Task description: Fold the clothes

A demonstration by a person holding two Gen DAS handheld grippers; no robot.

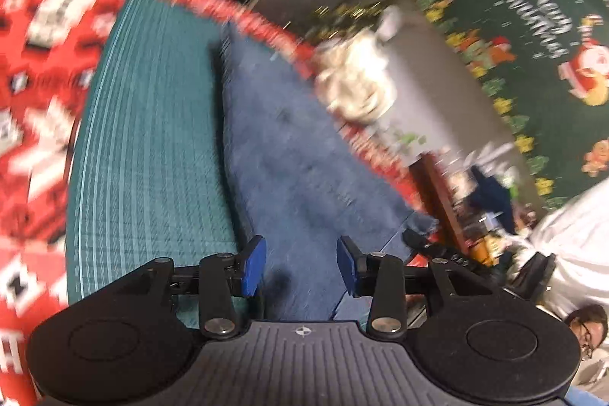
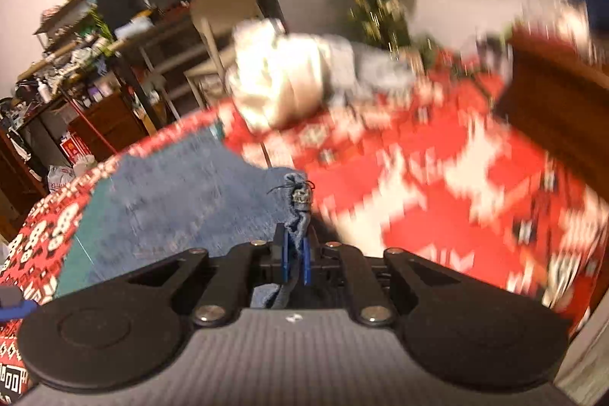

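1. Two grippers work over one blue fuzzy cloth garment, which lies flat on a red patterned blanket, partly over a teal ribbed cloth.
2. The right gripper has its blue pads pressed together on a frayed corner of the blue garment, and this corner stands up from the pads.
3. The left gripper has its jaws partly apart above the garment, with nothing between them.
4. The garment's far edge lies near the blanket's border; its left edge runs straight along the teal cloth.
5. A white bundle of cloth lies beyond the garment; bare red blanket spreads to the right.
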